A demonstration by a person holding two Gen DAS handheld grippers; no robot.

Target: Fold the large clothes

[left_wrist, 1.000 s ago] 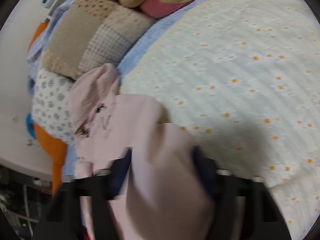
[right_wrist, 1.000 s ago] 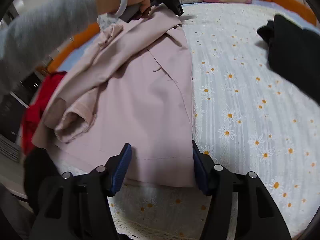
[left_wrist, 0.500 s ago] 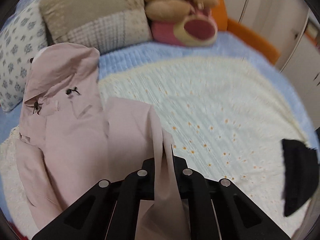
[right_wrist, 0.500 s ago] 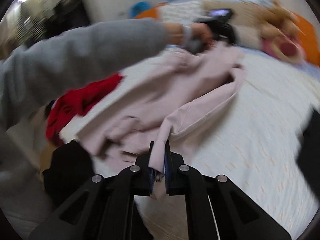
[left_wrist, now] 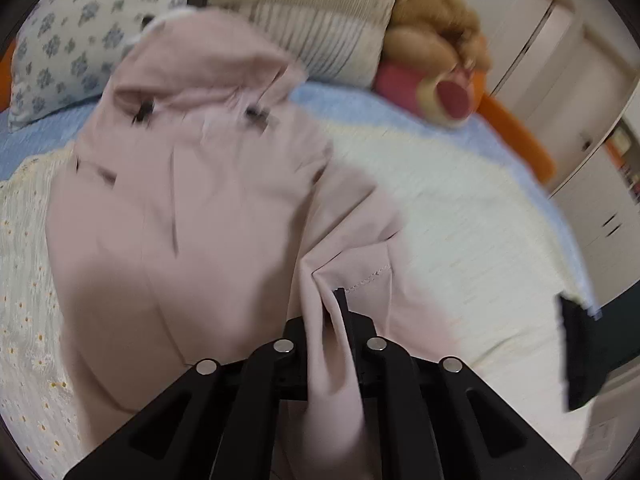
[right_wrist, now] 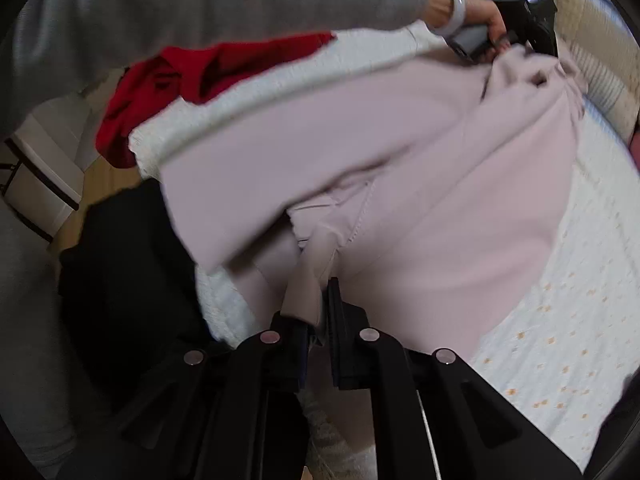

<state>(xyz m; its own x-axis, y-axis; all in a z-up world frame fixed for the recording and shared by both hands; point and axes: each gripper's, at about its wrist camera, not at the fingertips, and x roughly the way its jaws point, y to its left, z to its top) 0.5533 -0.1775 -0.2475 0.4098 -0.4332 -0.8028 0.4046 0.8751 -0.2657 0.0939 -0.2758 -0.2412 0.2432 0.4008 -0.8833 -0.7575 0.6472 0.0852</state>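
A large pale pink hooded coat [left_wrist: 192,216] lies spread on the daisy-print bed cover [left_wrist: 460,240], hood toward the pillows. My left gripper [left_wrist: 334,320] is shut on a fold of the coat's edge near the shoulder side. In the right wrist view the same coat [right_wrist: 420,168] stretches away from me; my right gripper [right_wrist: 316,300] is shut on its hem and lifts it. The left gripper also shows in the right wrist view [right_wrist: 520,28], held by a hand at the coat's far end.
Pillows [left_wrist: 304,12] and a plush bear [left_wrist: 436,52] sit at the head of the bed. A black garment [left_wrist: 584,352] lies at the right. In the right wrist view a red garment [right_wrist: 168,92] and a black garment [right_wrist: 132,264] lie at the bed's left edge.
Both grippers went from open to shut on the pink coat about half a second ago. Since then both have lifted and drawn the coat, and the views have swung.
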